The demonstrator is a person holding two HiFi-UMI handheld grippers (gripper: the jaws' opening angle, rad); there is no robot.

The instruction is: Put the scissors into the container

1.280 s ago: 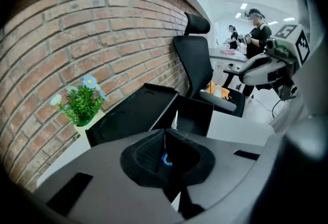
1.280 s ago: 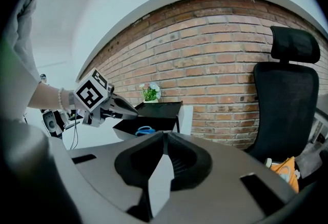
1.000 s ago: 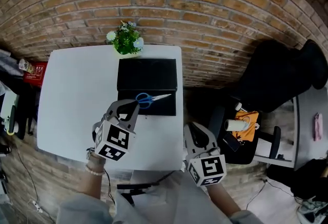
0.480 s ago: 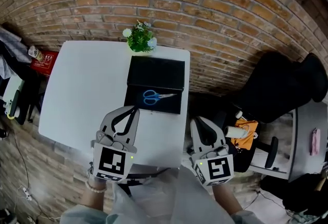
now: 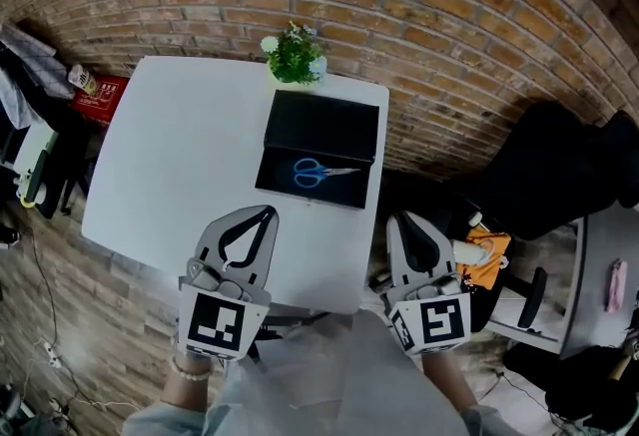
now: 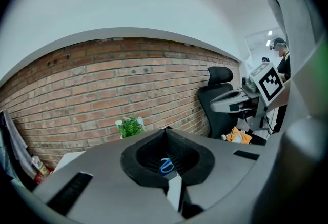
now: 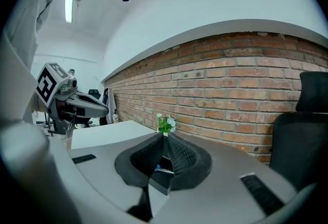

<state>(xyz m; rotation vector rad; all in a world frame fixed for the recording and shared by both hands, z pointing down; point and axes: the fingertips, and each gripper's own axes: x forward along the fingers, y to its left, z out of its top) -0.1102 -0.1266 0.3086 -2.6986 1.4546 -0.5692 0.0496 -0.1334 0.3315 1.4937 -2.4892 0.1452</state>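
Blue-handled scissors (image 5: 321, 172) lie flat inside the black rectangular container (image 5: 324, 125) on the far right part of the white table (image 5: 180, 165). My left gripper (image 5: 268, 213) hovers above the table's near edge, shut and holding nothing, well short of the container. Off the table's right side, my right gripper (image 5: 404, 218) is also shut and holds nothing. In the left gripper view the scissors (image 6: 165, 165) show through the hollow below the closed tips of the left gripper (image 6: 165, 130). The right gripper (image 7: 164, 135) points toward the container (image 7: 163, 171).
A small potted plant (image 5: 295, 57) stands at the table's far edge behind the container, against the brick wall (image 5: 399, 5). A black office chair (image 5: 539, 175) and an orange item (image 5: 484, 249) sit on the floor to the right. A red box (image 5: 100, 85) lies to the left.
Both grippers have drawn back toward me; the left one has left the scissors' side for the table's near edge. The scissors stay lying in the container.
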